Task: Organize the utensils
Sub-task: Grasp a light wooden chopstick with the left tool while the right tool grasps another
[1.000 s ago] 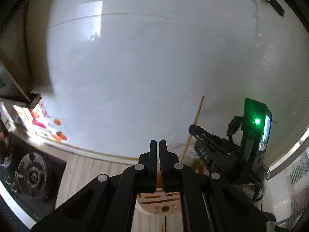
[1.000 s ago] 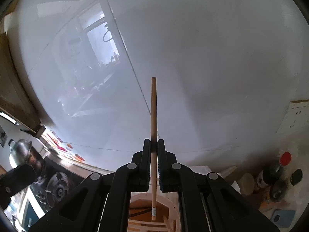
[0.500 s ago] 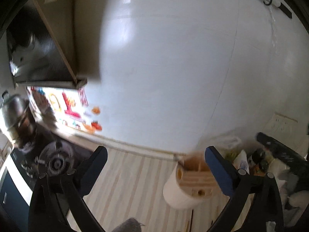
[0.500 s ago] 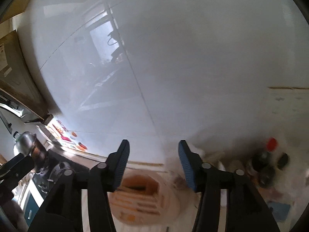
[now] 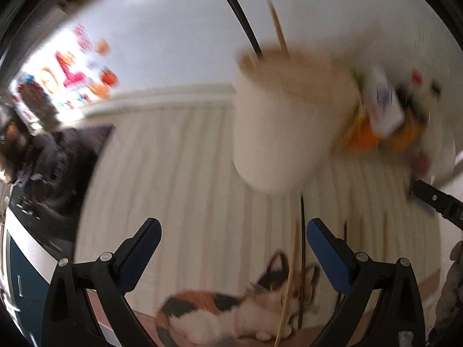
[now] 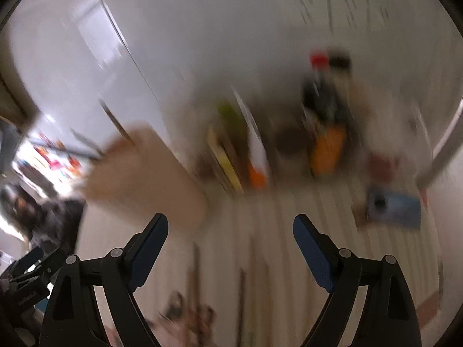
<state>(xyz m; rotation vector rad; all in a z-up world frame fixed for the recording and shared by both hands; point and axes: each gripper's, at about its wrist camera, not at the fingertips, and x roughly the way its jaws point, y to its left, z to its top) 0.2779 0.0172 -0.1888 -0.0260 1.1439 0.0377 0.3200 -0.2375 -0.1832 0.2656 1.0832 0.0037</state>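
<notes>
Left wrist view shows us our left gripper (image 5: 233,248) with its jaws spread wide and nothing between them. Ahead of it and slightly to its right stands the utensil holder (image 5: 286,121), a pale cylinder, blurred by motion. Two sticks rise from its top: a dark chopstick (image 5: 234,8) and a light wooden chopstick (image 5: 277,26). Directly in front of our right finger, more chopsticks (image 5: 301,254) lie loose on the striped mat (image 5: 179,179), running over a printed calico cat (image 5: 237,312) at the mat's near edge. Beyond the holder to the right sits a blurred cluster of packets and bottles (image 5: 387,107). Far to our left we see the dark stove (image 5: 49,167).

From the right wrist view, our right gripper (image 6: 230,235) is likewise spread apart and empty. The utensil holder (image 6: 144,179) lies ahead and to its left, strongly smeared, with thin dark sticks poking out of its upper left. Straight ahead, past the fingers, stand the bottles (image 6: 327,98) and an orange packet (image 6: 327,150); a blue object (image 6: 393,208) lies on the mat to the right. Below and between the fingers, loose chopsticks (image 6: 196,283) rest on the mat, too blurred for us to count. The left gripper's black body shows at the lower left edge.
</notes>
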